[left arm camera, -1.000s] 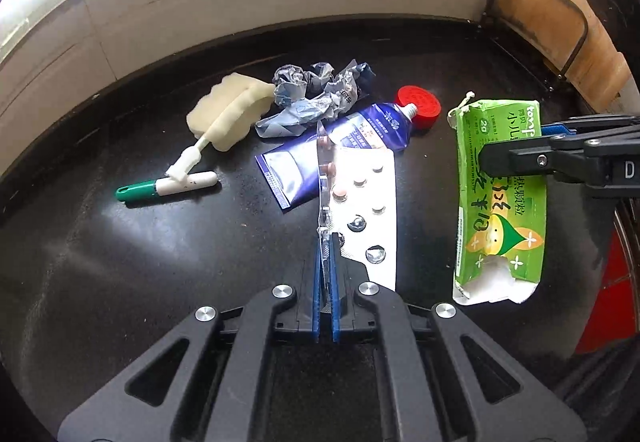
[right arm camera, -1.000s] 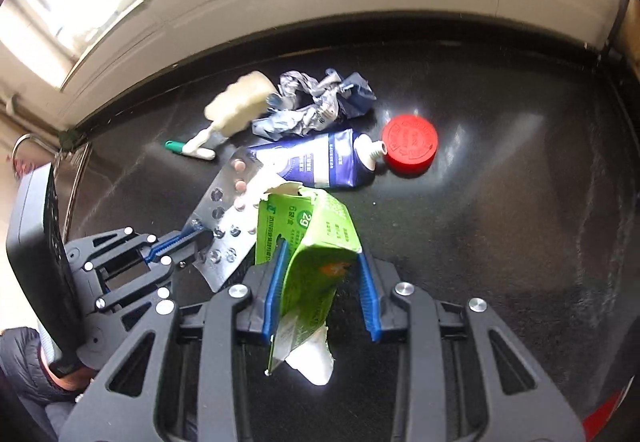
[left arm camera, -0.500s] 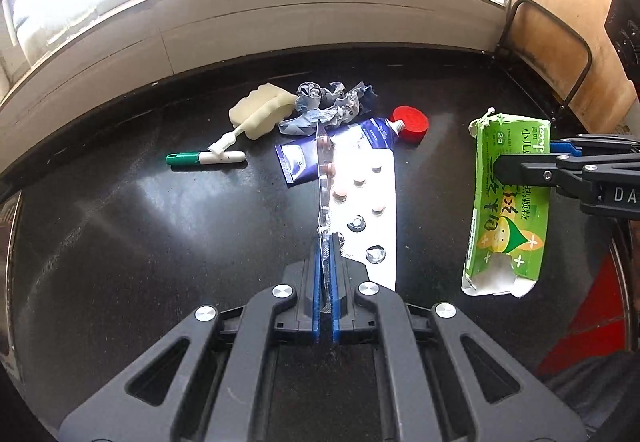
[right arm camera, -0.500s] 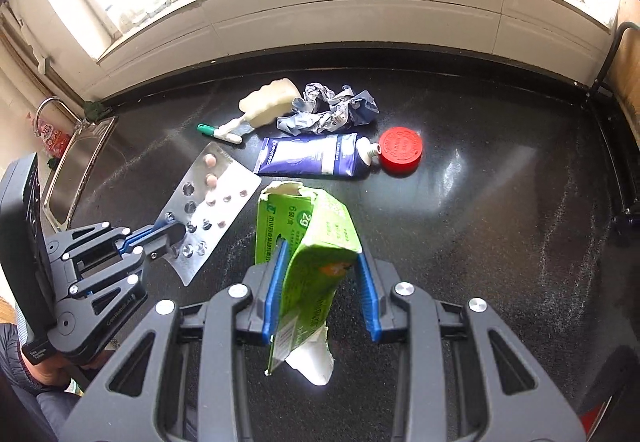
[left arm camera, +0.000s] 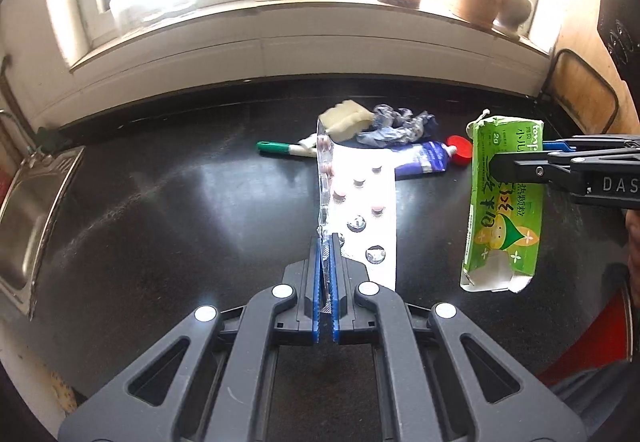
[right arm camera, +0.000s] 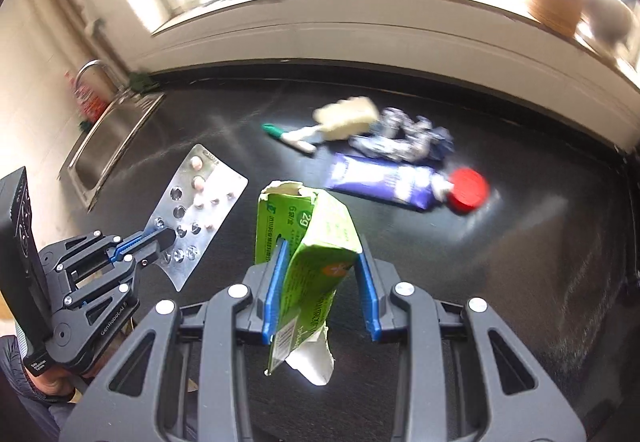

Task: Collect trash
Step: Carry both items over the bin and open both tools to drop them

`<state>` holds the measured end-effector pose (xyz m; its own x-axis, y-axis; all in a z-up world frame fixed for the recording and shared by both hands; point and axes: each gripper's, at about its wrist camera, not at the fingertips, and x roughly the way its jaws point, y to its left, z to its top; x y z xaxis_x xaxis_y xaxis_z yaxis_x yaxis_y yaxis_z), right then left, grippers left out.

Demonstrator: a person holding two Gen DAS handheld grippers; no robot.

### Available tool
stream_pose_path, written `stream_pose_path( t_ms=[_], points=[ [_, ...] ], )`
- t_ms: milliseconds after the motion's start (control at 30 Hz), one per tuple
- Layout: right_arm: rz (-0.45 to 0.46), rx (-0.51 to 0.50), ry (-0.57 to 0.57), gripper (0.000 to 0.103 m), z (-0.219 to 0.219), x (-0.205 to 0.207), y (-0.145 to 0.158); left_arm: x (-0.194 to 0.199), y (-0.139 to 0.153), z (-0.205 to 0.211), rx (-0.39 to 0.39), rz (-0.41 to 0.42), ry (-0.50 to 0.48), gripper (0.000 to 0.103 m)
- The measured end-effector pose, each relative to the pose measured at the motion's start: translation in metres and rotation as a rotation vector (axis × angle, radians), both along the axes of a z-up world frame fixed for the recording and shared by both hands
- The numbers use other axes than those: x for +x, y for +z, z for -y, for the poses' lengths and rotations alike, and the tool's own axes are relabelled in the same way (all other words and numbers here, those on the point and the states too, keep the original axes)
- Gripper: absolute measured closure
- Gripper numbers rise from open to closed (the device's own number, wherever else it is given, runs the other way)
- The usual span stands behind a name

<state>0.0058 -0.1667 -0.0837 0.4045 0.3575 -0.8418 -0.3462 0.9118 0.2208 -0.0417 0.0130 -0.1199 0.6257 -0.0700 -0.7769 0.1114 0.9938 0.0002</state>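
My left gripper (left arm camera: 327, 242) is shut on the edge of a silver pill blister sheet (left arm camera: 366, 209), held in the air above the black counter (left arm camera: 160, 226). From the right wrist view the same blister sheet (right arm camera: 200, 209) hangs at the left in the left gripper (right arm camera: 160, 240). My right gripper (right arm camera: 320, 262) is shut on a crushed green carton (right arm camera: 316, 262) with a torn white end; in the left wrist view this carton (left arm camera: 504, 201) hangs at the right. On the counter lie a blue tube with a red cap (right arm camera: 384, 181), crumpled foil wrap (right arm camera: 404, 141), a pale sponge (right arm camera: 348, 117) and a green-tipped stick (right arm camera: 288, 135).
A steel sink (right arm camera: 112, 137) with a tap is set into the counter at the left. A white windowsill (left arm camera: 280, 25) with jars and pots runs along the back. A wooden board in a wire rack (left arm camera: 584, 89) stands at the right.
Both grippers have risen and drawn back from the counter with the blister sheet and the carton still gripped. The trash left on the counter looks smaller and farther, and the sink and window have come into view.
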Motion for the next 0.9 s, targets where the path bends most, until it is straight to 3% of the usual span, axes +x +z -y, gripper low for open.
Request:
stream_pose_path(
  t_ms=[233, 467, 733, 900],
  points=[
    [0.016, 0.014, 0.310, 0.070, -0.115, -0.010, 0.007, -0.058, 0.010, -0.083, 0.040, 0.020, 0.282, 0.100],
    [-0.004, 0.031, 0.664, 0.070, -0.250, -0.058, 0.004, -0.154, 0.005, -0.167, 0.054, -0.006, 0.625, 0.100],
    [-0.052, 0.028, 0.984, 0.070, -0.378, -0.141, -0.006, -0.272, -0.023, -0.242, -0.005, -0.076, 0.962, 0.100],
    [-0.082, -0.015, 1.083, 0.069, -0.446, -0.183, -0.032, -0.314, -0.053, -0.275, -0.069, -0.108, 1.076, 0.100]
  ],
)
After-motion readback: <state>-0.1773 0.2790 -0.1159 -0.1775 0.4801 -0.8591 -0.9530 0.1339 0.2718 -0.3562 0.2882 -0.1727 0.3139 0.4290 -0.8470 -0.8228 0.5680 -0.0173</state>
